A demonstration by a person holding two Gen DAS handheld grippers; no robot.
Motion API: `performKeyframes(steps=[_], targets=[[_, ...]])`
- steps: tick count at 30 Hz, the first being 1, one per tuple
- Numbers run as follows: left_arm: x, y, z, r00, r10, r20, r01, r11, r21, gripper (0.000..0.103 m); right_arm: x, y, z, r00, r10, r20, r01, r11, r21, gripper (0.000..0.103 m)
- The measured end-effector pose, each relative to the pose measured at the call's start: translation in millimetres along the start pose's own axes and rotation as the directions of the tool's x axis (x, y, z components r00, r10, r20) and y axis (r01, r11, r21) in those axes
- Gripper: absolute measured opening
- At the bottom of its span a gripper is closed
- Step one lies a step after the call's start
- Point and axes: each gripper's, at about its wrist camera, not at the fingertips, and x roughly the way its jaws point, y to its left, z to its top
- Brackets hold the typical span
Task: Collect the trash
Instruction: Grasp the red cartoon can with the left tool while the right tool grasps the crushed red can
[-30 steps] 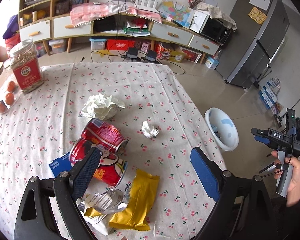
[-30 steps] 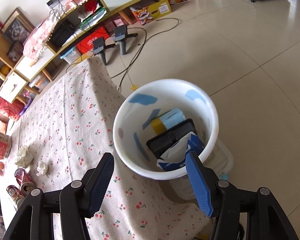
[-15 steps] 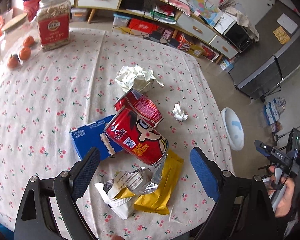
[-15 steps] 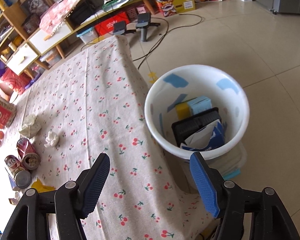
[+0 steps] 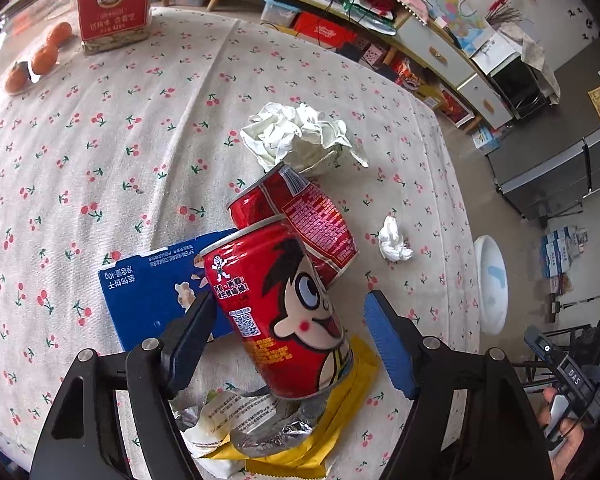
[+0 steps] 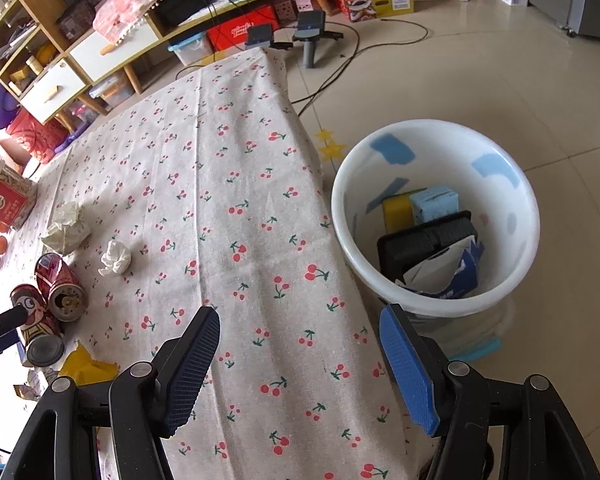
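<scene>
— What do we have on the left?

— Our left gripper (image 5: 290, 312) straddles the cartoon-face can (image 5: 278, 312), which lies on its side on the cherry-print tablecloth (image 5: 100, 152). Its jaws have just been closing in, with the can between them. The dark finger sits at the can's edge, the blue one stands a little off, so the can is not yet clamped. A second red can (image 5: 300, 216) lies touching it behind, over a blue carton (image 5: 156, 292); a yellow wrapper (image 5: 340, 432) and a foil wrapper (image 5: 276, 428) lie beneath.

— And further right?

— A crumpled paper wad (image 5: 300, 136), then a small tissue ball (image 5: 394, 240). Our right gripper (image 6: 300, 364) hangs spread and empty over the cloth's edge, beside the white bin (image 6: 436, 304) on the floor, which holds boxes.
</scene>
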Motion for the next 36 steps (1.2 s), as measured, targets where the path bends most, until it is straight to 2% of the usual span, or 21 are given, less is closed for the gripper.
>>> performKeyframes(steps=[2,3,5,11,14,18,27,32,36], targets=[[6.9,3.6,0.7,1.000,0.002,-0.016,-0.003,1.000,-0.024,0.055,2.4,4.6,0.4,1.000,0.000,-0.004,0.000,1.000,-0.007,0.071],[9.5,6.2,0.6,0.999,-0.022,-0.026,0.021,0.999,-0.043,0.055,3.4,6.3,0.8,1.000,0.001,-0.006,-0.001,1.000,-0.010,0.071],[8.1,7.9,0.0,0.998,-0.054,-0.020,0.053,0.997,-0.061,0.055,5.1,10.4,1.1,1.000,0.006,-0.008,-0.006,1.000,-0.016,0.071],[-35.3,-0.6,-1.6,0.994,-0.045,0.099,0.041,0.998,0.052,0.055,10.9,34.2,5.2,0.999,0.030,-0.009,-0.031,0.999,-0.042,0.071],[-60.7,8.4,-3.9,0.986,-0.039,0.160,0.028,0.997,0.071,0.055,16.6,56.8,6.9,0.999,0.043,-0.010,-0.044,0.996,-0.077,0.071],[-84.5,32.3,-6.5,0.979,-0.041,0.201,0.031,0.998,0.050,0.055,30.3,94.0,7.5,0.997,0.078,-0.028,-0.081,0.988,-0.135,0.071],[-108.9,80.4,-15.0,0.969,0.007,0.248,-0.011,1.000,0.013,0.055,74.9,174.3,6.0,0.985,0.158,-0.076,-0.172,0.951,-0.255,0.071],[-112.0,102.5,-17.2,0.969,0.020,0.244,-0.018,1.000,-0.012,0.055,106.9,212.3,8.4,0.971,0.211,-0.112,-0.236,0.921,-0.311,0.071],[-111.0,107.3,-18.1,0.971,0.021,0.240,-0.017,1.000,-0.020,0.055,135.6,229.9,9.6,0.955,0.252,-0.159,-0.290,0.907,-0.304,0.071]])
